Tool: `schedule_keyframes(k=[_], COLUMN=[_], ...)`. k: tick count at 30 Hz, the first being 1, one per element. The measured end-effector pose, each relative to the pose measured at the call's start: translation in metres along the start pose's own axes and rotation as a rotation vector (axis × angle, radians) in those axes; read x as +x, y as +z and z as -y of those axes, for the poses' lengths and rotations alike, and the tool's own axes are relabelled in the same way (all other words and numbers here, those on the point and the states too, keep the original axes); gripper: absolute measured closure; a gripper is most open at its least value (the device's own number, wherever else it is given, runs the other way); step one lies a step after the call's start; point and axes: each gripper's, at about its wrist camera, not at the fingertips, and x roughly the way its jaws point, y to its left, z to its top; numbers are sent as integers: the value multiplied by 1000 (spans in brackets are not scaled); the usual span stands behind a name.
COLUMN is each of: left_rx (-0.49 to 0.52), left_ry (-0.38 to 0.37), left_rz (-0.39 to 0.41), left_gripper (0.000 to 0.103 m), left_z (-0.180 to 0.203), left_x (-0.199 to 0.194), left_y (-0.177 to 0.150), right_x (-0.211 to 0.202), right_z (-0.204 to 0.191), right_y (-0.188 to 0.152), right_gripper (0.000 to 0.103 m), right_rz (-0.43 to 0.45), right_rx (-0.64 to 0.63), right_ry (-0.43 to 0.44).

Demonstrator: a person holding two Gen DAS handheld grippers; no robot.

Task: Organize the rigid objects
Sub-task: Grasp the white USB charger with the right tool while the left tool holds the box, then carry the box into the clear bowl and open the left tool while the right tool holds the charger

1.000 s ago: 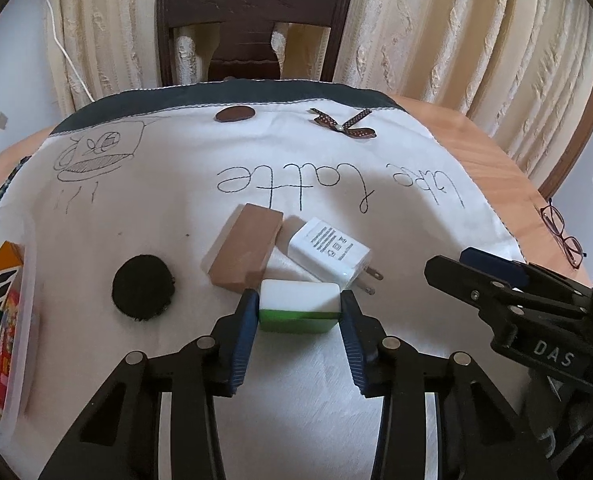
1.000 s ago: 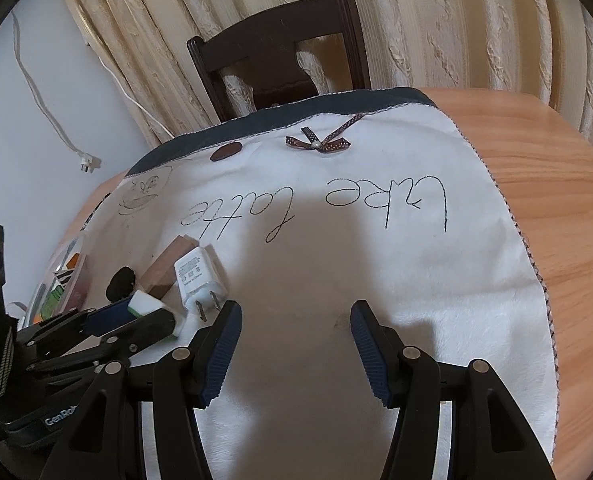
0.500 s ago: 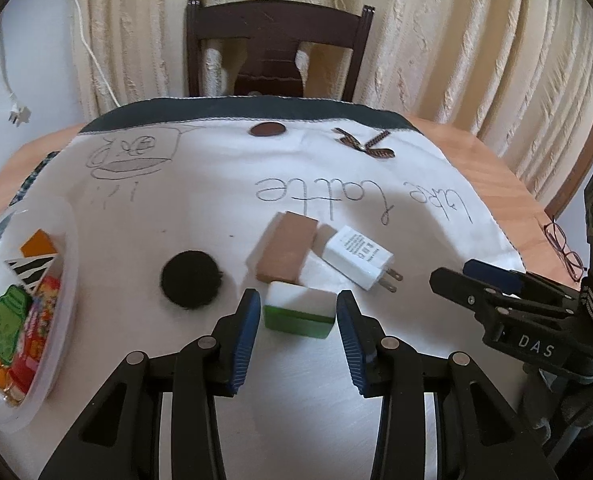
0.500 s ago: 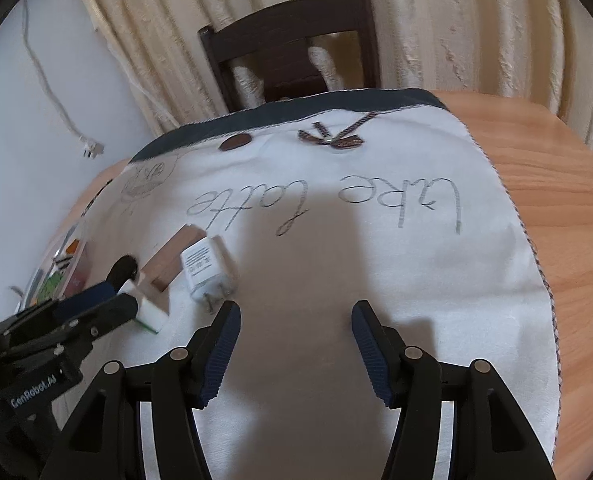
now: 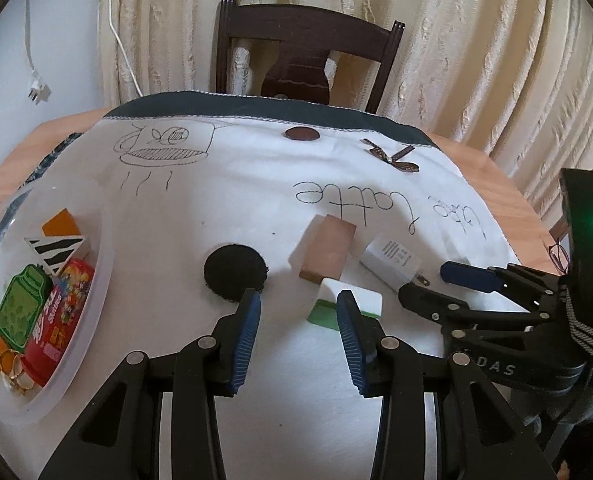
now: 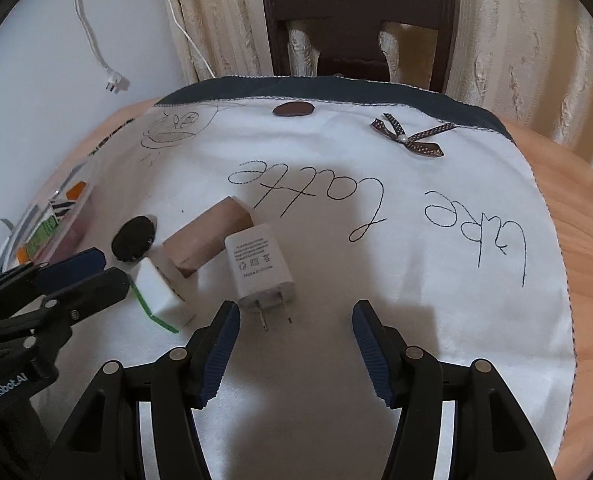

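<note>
The tile [image 5: 350, 305], white over green, lies on the white cloth [image 5: 224, 208] covering the counter, just in front of the wood block [image 5: 325, 249] and close beside the charger [image 5: 392, 258]. The black disc [image 5: 235, 266] sits apart to its left, and the clear bin [image 5: 76, 344] with items already in it is at the far left.

The three pieces are crowded, which is the main hazard. The left gripper [image 5: 298, 320] is spread open and empty, and the tile sits off its centreline, partly behind its right finger [image 5: 354, 336] rather than between the two. Closing from here would likely push the tile sideways into the charger or pinch only a corner, so it twists out. The tile's smooth sides may also slip under a shallow bite. The block, apparently touching its far edge, could be dragged along.

The right gripper [image 6: 294, 344] is also wide open and holds nothing; it hovers low over the cloth, with the charger's prongs [image 6: 270, 310] just ahead of its left finger. Both tools point at the same cluster from either side, and their tips are near enough that a simultaneous reach risks a clash.

The left gripper is tilted downward toward the cloth; the right comes in similarly, slightly lower.
</note>
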Motion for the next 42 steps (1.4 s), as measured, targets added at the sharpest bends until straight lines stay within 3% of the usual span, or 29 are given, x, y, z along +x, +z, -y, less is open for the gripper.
schedule_keyframes(k=[14,23,33,42], left_rx=[-5,-13,-27,-24], left_ry=[-15,-21,-17,-10], left_rz=[-7,-16,-33,-50], left_gripper=[62,62,61,61], left_z=[0,-2,-5,-4], left_x=[5,5,8,13], left_y=[-2,-3,-5,-6], right_x=[-3,-11,16,16], right_z=[27,11,5,5], right_y=[7,15,25,21], right_gripper=[41,41,41,42], right_rz=[27,52,11,33], right_rx=[61,58,58,38], right_ry=[-136,9,30,42])
